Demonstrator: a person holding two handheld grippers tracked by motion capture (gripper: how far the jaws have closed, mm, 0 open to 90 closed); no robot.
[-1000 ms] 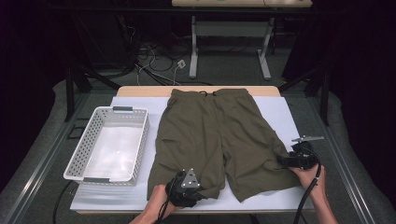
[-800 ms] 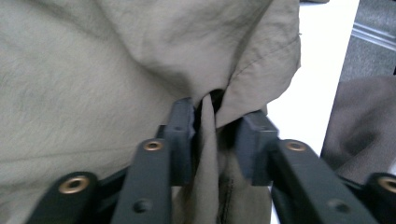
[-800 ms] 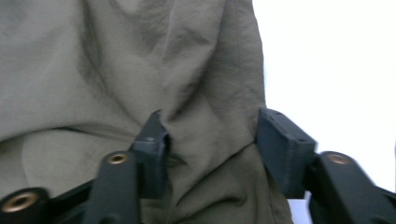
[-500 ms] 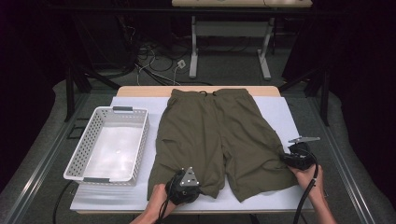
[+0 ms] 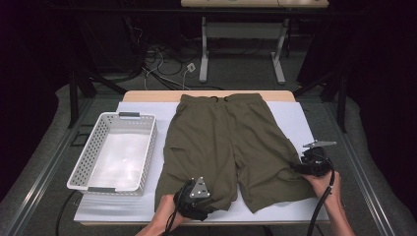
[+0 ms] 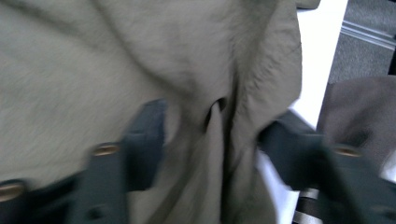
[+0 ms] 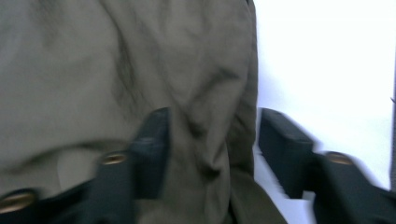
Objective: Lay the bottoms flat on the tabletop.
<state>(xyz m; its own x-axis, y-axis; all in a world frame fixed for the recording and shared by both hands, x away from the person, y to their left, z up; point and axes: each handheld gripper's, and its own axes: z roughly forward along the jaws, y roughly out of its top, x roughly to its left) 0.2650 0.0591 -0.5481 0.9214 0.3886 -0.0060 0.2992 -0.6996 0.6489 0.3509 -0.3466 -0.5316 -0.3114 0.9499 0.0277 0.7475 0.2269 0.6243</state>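
Note:
Olive green shorts (image 5: 226,142) lie flat on the white sheet, waistband at the far side. My left gripper (image 5: 200,191) sits at the hem of the left leg near the table's front edge. In the left gripper view its jaws (image 6: 215,140) stand apart around a raised fold of the shorts (image 6: 140,56) and have just been opening. My right gripper (image 5: 300,167) is at the outer edge of the right leg. Its jaws (image 7: 212,144) have also just been opening and straddle the edge of the shorts (image 7: 116,60) without pressing on it.
A white perforated basket (image 5: 88,147) stands on the table left of the shorts. The white sheet (image 5: 295,118) covers most of the wooden table (image 5: 147,96). Cables and table legs lie on the floor beyond.
Both hands stay at the edges of the shorts; the right gripper has shifted only slightly. The shorts lie as before.

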